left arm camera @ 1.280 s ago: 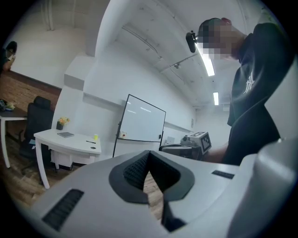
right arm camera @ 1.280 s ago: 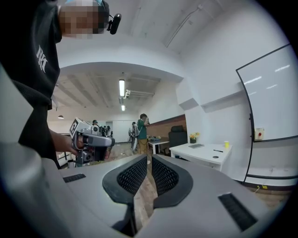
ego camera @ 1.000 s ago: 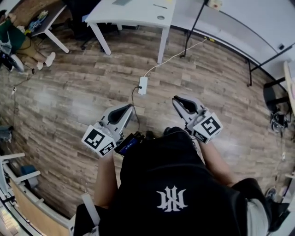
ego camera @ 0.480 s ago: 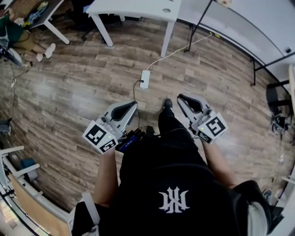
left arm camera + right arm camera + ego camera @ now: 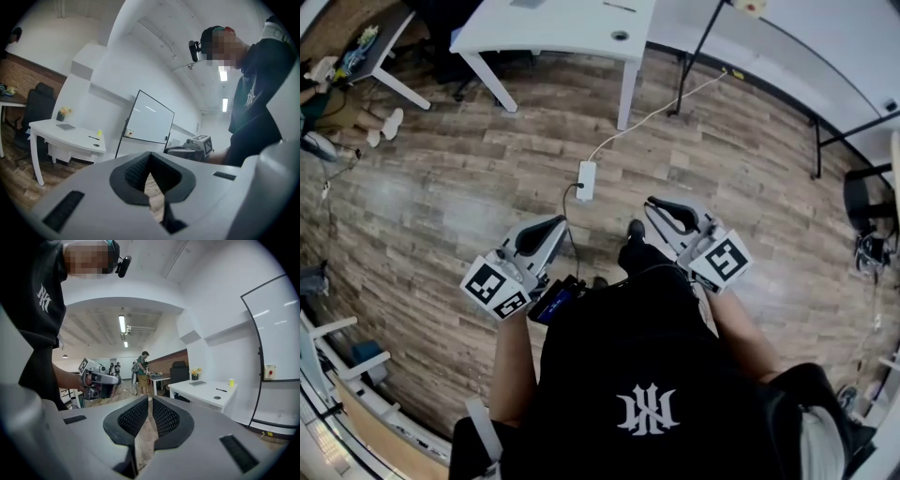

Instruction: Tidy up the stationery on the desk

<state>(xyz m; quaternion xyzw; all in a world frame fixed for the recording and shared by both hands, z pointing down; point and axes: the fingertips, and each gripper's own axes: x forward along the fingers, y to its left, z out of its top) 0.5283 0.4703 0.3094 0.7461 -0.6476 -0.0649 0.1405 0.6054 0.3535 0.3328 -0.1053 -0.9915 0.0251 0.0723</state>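
A white desk point(image 5: 572, 23) stands ahead across the wooden floor, far from both grippers. On it lie a black pen point(image 5: 93, 138), a dark notebook point(image 5: 65, 127) and a small yellow cup point(image 5: 99, 133); a little plant pot point(image 5: 62, 113) stands at its far end. The right gripper view shows the same desk point(image 5: 206, 393), pen point(image 5: 221, 390) and cup point(image 5: 231, 382). My left gripper point(image 5: 551, 226) is held low at waist height, jaws shut and empty. My right gripper point(image 5: 657, 203) is level with it, also shut on nothing.
A white power strip point(image 5: 585, 175) and its cables lie on the floor ahead of my feet. A whiteboard point(image 5: 147, 117) on a black stand point(image 5: 692, 52) is right of the desk. A black office chair point(image 5: 36, 108) sits behind it. People stand at a far table point(image 5: 140, 367).
The desk and power strip have shifted a little in the head view as the person steps; a foot now shows between the grippers. Both grippers stay shut and level.
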